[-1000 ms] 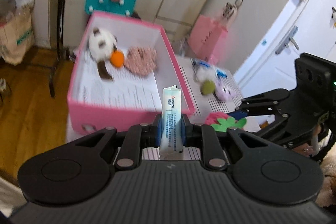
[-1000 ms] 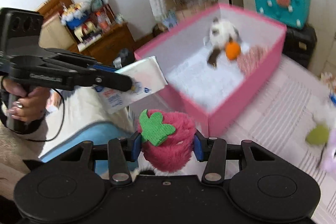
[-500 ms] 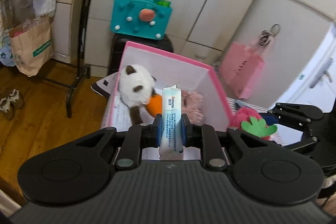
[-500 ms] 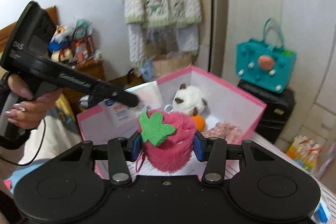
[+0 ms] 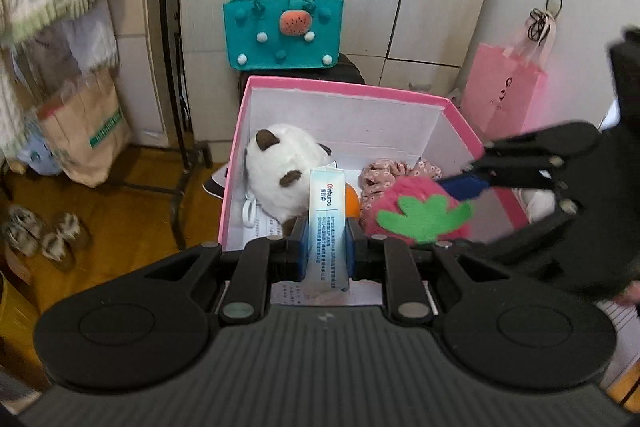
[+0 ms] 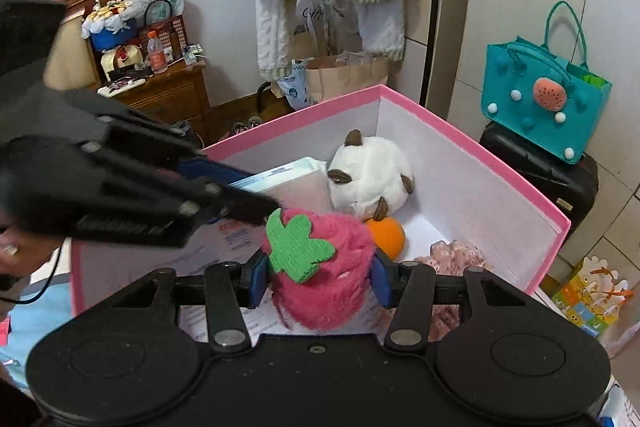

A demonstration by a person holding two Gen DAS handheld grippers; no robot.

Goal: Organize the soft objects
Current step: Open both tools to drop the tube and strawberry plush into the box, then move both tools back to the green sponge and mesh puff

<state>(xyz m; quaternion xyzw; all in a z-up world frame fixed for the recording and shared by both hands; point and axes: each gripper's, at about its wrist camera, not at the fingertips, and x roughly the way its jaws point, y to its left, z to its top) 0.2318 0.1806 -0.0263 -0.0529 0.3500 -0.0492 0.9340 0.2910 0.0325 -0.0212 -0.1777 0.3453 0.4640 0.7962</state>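
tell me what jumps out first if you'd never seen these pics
The fluffy pink strawberry plush between the right gripper fingers, which are opening, hangs over the pink box. Beside it, the left gripper pinches a tissue pack above the white plush lying in the box.

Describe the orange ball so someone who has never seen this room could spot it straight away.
Find the pink box with white walls below the teal felt bag. Inside, the orange ball lies on the floor of the box, tucked against the white plush with brown ears, beside the pink floral fabric piece. It is the only smooth, plain orange thing there.
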